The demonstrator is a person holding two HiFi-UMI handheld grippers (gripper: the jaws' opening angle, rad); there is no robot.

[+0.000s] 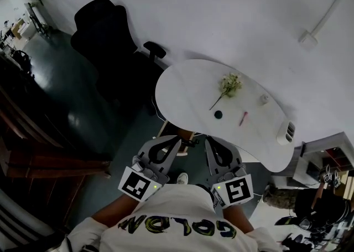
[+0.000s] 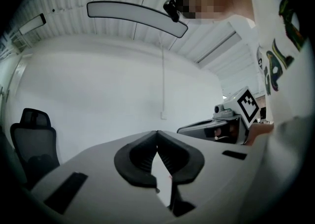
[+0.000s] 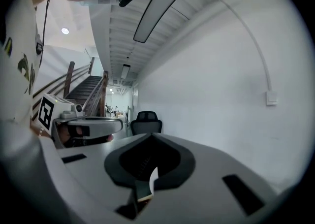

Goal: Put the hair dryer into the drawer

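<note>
White rounded table [image 1: 182,87] noted. Lying on it: flower sprig [image 1: 228,86] near centre; small dark round item [image 1: 218,114] and pink stick [image 1: 243,118] nearer; small white object [image 1: 264,99] right; slotted white piece [image 1: 287,131] at right edge.

Right gripper [image 3: 150,144] jaws together, empty, aimed along white wall [image 3: 221,85]; left gripper [image 3: 83,127] alongside; black office chair [image 3: 146,121], staircase [image 3: 86,87] beyond.
</note>
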